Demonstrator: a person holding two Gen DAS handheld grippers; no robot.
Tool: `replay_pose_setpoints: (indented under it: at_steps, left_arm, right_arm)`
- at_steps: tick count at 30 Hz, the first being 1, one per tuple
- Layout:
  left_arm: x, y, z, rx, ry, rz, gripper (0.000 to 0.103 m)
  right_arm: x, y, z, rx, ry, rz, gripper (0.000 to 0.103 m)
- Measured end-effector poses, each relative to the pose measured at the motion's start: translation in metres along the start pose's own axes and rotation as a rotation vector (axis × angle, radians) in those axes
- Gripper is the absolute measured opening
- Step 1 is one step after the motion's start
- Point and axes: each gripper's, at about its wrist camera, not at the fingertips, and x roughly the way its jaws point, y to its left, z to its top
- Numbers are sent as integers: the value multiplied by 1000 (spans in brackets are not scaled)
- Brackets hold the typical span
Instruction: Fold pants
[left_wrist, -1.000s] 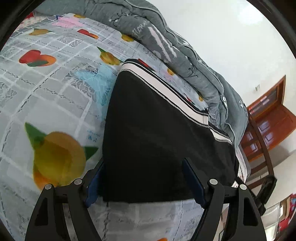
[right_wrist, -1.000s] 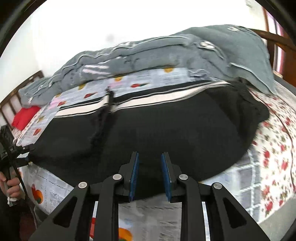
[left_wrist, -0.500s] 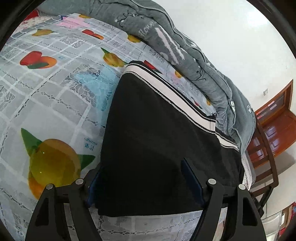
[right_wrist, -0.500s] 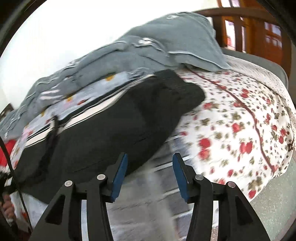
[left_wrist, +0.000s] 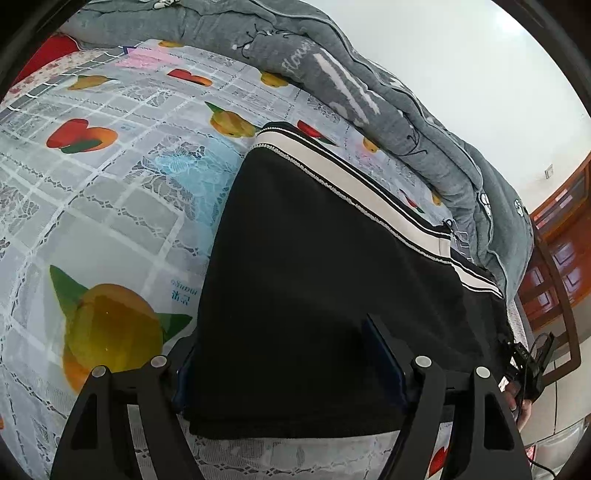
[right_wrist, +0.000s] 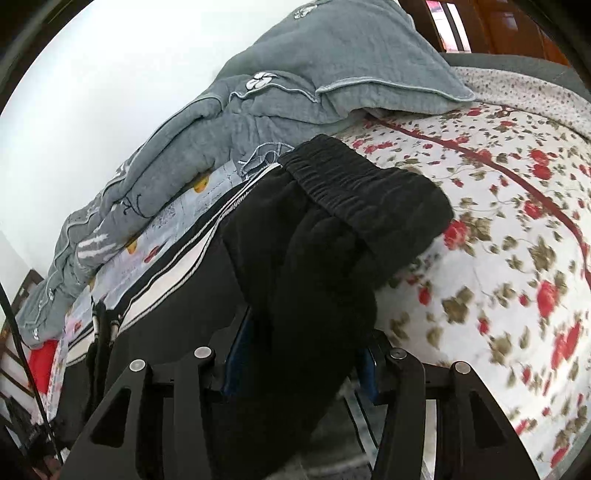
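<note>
Black pants (left_wrist: 332, 258) with a white side stripe (left_wrist: 351, 184) lie stretched along the bed. In the left wrist view my left gripper (left_wrist: 291, 369) is open, its jaws astride the leg-hem end of the pants. In the right wrist view the pants (right_wrist: 314, 258) show their elastic waistband (right_wrist: 343, 184), bunched on the flowered sheet. My right gripper (right_wrist: 299, 362) is open with the waist end of the pants lying between its blue pads (right_wrist: 236, 354).
A grey quilt (left_wrist: 369, 85) is piled along the wall side of the bed, also in the right wrist view (right_wrist: 258, 110). A fruit-print cover (left_wrist: 92, 184) lies under the pants. A red-flowered sheet (right_wrist: 517, 240) lies at the right. A wooden bed frame (left_wrist: 554, 295) stands beyond.
My right gripper has opened and swung from the middle of the pants to the waistband end, which now sits between its jaws. My left gripper stayed open over the hem, edging slightly forward.
</note>
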Motion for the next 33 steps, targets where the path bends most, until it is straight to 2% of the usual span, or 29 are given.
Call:
replay_pose_setpoints:
  at_steps: [1,2,3,5,8,10,13,17,21,25,28,30,33]
  left_arm:
    - [0,0,0,-2,-4,18,63]
    - [0,-1,1,2,-7,34,52]
    - [0,0,3,8,-4,37,43]
    - [-2,2,5,1,-2,24,29]
    - [-8,-2,12,20,-28,-3,21]
    - [-13,-5,18,32,-51,-9,19]
    - [-19,-4,35,28,-81,-56,18]
    - [-29,11,60,18,-114,-92,18]
    - [-45,42,88,1,-148,-67,18]
    - [-64,78,109,-4,-196,3,18]
    - [-64,100,109,-1,-197,85,18]
    - [-56,115,106,-16,-167,120,18]
    - [-42,141,95,-77,-104,117,22]
  right_arm:
    - [0,2,3,-3,-11,-15,43]
    - [-3,5,4,-14,-29,-33,30]
    - [-7,9,5,-37,-56,-51,23]
    - [-14,23,8,-98,-98,-66,17]
    - [-30,55,13,-208,-176,-97,13]
    - [-39,77,18,-258,-214,-103,12]
    - [-51,108,29,-293,-253,-97,11]
    - [-66,168,45,-361,-304,-84,10]
    - [-71,228,50,-425,-338,-17,10]
    - [-62,277,44,-464,-329,75,9]
    - [-49,291,26,-495,-304,104,9]
    - [-34,287,10,-517,-259,91,9]
    - [-6,258,-11,-500,-170,17,11]
